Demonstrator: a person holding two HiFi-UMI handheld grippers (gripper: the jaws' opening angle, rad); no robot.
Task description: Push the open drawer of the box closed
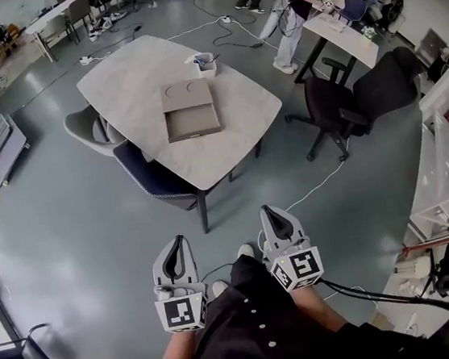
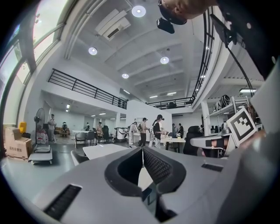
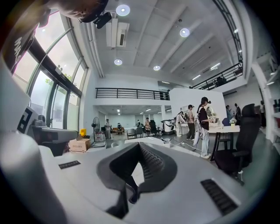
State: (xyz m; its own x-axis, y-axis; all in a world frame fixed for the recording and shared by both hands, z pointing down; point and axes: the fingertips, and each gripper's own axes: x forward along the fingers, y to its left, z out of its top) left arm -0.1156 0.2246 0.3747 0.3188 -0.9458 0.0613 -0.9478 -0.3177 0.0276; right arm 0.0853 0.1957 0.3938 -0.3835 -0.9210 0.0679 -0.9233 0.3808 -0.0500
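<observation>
The box [image 1: 186,95], flat brown cardboard with two half-round cutouts near its far edge, lies in the middle of the pale, round-cornered surface [image 1: 127,77], well ahead of both grippers. Its shallow drawer [image 1: 192,124] stands pulled out toward the near edge. The left gripper [image 1: 180,240] and right gripper [image 1: 266,210] hang side by side over the grey floor [image 1: 76,225], well short of the surface. Each has its dark ribbed jaws pressed together on nothing.

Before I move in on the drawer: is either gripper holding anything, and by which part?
Nothing is held. Left gripper and right gripper both have jaws together, empty, well short of the box on the table.
</observation>
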